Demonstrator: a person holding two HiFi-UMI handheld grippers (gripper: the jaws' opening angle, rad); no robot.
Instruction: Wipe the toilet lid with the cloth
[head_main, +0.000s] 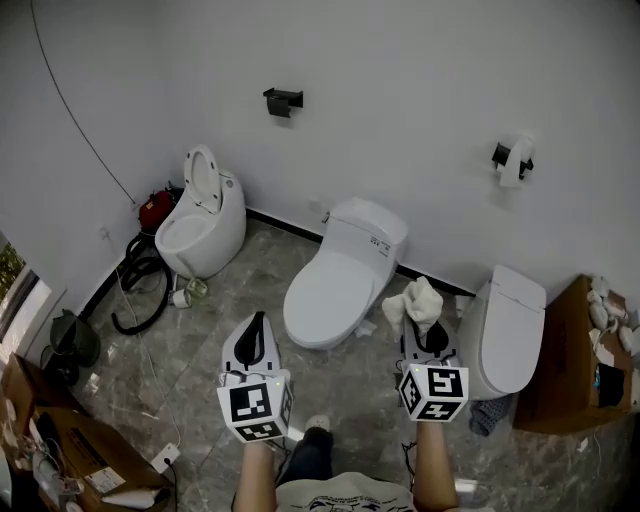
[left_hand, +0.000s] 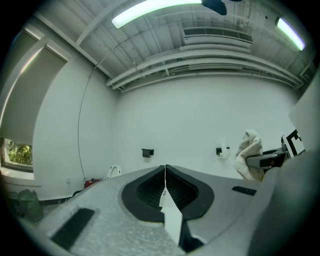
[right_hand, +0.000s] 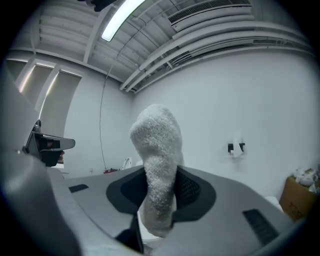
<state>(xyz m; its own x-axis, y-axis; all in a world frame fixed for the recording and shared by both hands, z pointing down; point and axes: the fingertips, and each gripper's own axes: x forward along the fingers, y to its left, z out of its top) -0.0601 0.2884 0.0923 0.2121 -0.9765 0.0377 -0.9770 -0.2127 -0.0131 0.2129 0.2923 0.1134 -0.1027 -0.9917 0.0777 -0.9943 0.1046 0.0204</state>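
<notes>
Right tongs (right_hand: 160, 175) clamp fluffy white cloth (right_hand: 156, 145), bunched upright | left tongs (left_hand: 165, 170) pressed together, empty | toilet lid (head_main: 335, 290) down

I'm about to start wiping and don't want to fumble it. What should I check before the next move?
1. Cloth gripped by the right tool: ok. The jaws are shut on it and most of it sticks up past them.
2. Left tool free: ok. The jaws are together with nothing between them.
3. Middle toilet's lid down: ok. It is closed and nothing lies on it.
4. Cloth touching that lid: not ok. It is held up in the air, on no lid.
5. Cloth clean and damp enough: cannot tell.
</notes>
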